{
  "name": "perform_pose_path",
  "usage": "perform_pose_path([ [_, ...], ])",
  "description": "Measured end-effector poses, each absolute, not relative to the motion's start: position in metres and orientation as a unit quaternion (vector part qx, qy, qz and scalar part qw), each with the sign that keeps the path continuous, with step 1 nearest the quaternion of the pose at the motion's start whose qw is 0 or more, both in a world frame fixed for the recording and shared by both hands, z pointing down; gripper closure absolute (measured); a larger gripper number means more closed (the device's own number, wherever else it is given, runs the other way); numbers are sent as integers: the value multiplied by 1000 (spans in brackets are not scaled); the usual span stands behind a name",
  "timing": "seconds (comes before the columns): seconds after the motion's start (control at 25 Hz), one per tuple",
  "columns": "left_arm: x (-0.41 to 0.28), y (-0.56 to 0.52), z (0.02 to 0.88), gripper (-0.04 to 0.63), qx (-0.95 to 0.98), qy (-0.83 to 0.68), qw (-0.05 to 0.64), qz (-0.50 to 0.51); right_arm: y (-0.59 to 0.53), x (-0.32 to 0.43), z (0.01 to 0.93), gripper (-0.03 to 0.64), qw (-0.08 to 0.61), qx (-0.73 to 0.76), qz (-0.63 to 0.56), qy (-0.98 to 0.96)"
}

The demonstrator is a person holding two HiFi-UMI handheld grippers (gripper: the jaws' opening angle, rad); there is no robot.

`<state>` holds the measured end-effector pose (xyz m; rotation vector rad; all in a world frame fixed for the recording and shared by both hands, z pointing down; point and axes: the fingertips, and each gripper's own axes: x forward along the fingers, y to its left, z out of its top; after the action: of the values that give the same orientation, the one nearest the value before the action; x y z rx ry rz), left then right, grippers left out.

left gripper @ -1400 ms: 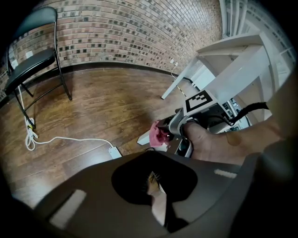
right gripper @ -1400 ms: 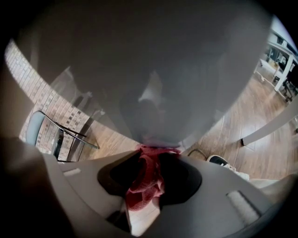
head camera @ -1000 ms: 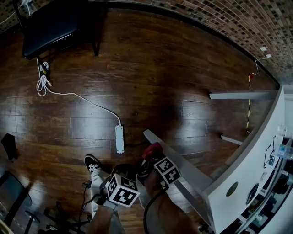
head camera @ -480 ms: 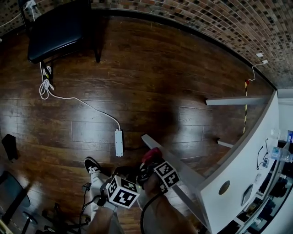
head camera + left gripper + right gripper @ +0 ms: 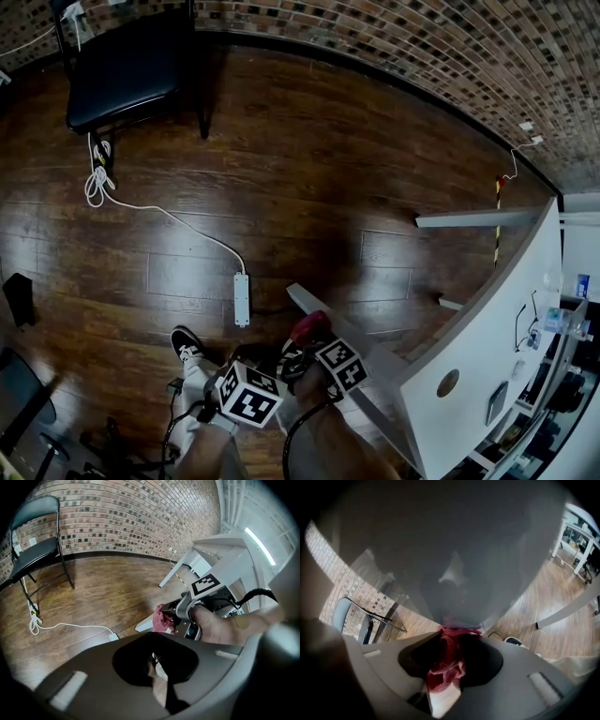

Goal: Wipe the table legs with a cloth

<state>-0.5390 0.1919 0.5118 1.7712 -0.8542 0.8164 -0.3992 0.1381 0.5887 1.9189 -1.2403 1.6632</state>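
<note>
**Item 1: leg**. Nearest slanted grey leg of the white table, running down to the wood floor. It serves as the landmark for the entries below.

**Item 2: cloth**. Red and bunched, pressed flat onto the leg's lower stretch, near its foot. It is likely held there so a stroke along the leg drags it over the surface.

**Item 3: right gripper**. Jaws clenched on the cloth and pointed into the leg, which fills its own view. Wiping of this leg appears under way, and the 2 farther legs are probably yet to do.

**Item 4: left gripper**. Just beside the leg, on the person's side. Jaws together with nothing between them. It is apparently kept back, idle, out of the wiping path.

**Item 5: power strip**. Lies on the floor near the leg's foot. Its cord could snag.
</note>
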Motion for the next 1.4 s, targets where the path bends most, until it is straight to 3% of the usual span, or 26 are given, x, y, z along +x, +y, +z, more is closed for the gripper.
perform_pose_path([
  [0.88, -534, 205, 476, 594, 735, -343, 484, 327, 138, -398, 538, 489, 132, 673, 582, -438],
  [1.4, -518, 208, 409, 594, 757, -324, 463, 328, 139, -394, 472, 492, 105, 680, 579, -437],
])
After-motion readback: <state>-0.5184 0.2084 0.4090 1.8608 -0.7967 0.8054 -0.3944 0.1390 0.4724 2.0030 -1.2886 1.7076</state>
